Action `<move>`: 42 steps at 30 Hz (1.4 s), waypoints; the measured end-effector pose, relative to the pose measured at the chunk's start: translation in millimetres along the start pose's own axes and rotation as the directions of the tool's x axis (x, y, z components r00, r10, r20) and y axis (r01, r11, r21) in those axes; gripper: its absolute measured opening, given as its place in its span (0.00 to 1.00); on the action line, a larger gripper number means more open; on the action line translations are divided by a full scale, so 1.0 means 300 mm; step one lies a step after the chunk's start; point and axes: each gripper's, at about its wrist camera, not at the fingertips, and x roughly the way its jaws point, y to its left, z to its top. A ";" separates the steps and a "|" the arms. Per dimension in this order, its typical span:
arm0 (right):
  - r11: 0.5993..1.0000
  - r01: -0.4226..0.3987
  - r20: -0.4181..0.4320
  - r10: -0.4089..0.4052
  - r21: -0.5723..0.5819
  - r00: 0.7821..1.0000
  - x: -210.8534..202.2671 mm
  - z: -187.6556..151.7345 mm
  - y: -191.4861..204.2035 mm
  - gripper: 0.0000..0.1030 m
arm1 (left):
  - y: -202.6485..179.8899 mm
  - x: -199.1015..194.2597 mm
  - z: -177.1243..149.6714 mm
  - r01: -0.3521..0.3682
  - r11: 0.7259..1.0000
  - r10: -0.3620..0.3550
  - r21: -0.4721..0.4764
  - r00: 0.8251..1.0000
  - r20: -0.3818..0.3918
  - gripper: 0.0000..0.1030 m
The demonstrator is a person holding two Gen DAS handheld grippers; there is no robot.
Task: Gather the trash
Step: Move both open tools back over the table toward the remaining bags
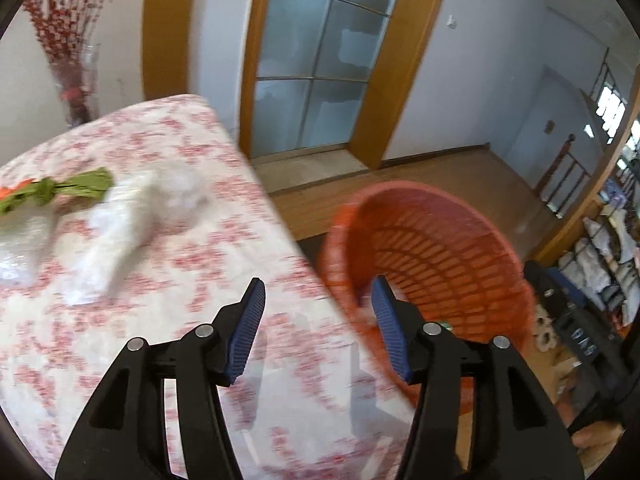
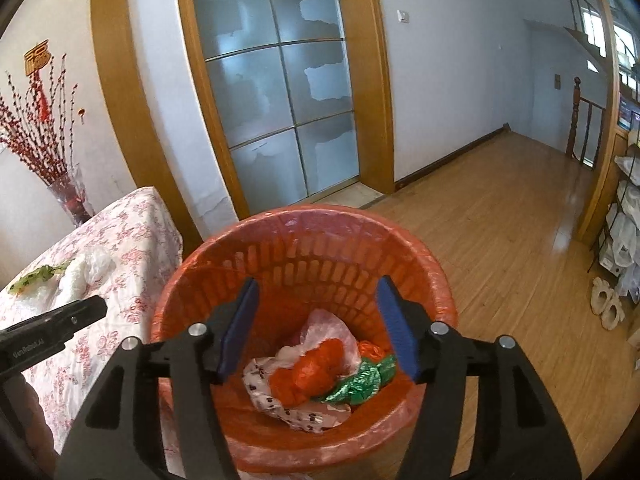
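Orange bin [image 2: 304, 264] upright, mouth up, right claw [image 2: 316, 328] spread above it, left claw [image 1: 318, 332] spread empty

Wrist views sharing basket [image 1: 432, 248], table [image 2: 132, 232]

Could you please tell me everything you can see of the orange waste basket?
The orange waste basket is round slotted plastic, lined with a thin translucent bag folded over its rim. It stands upright on the wooden floor beside the floral-clothed table. Inside lie crumpled orange, green and printed white wrappers. The open right hand-held gripper hovers above it.
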 end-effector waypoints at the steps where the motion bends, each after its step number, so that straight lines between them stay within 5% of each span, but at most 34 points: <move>1: 1.000 -0.003 0.001 0.003 -0.007 1.000 -0.001 0.001 0.012 0.60 | 0.018 -0.007 -0.003 -0.013 1.000 0.013 -0.002 1.000 0.002 0.55; 20: 0.967 -0.153 -0.048 0.147 -0.206 0.988 -0.017 0.000 0.406 0.73 | 0.404 -0.158 -0.063 -0.201 0.972 0.206 -0.125 0.978 0.022 0.58; 33: 0.909 -0.302 -0.145 0.270 -0.287 0.952 0.074 -0.031 0.809 0.73 | 0.758 -0.322 -0.123 -0.337 0.893 0.365 -0.298 0.930 0.042 0.58; 42: 0.905 -0.307 -0.197 0.257 -0.295 0.946 0.196 -0.048 1.009 0.73 | 0.869 -0.355 -0.145 -0.358 0.866 0.396 -0.349 0.917 0.041 0.58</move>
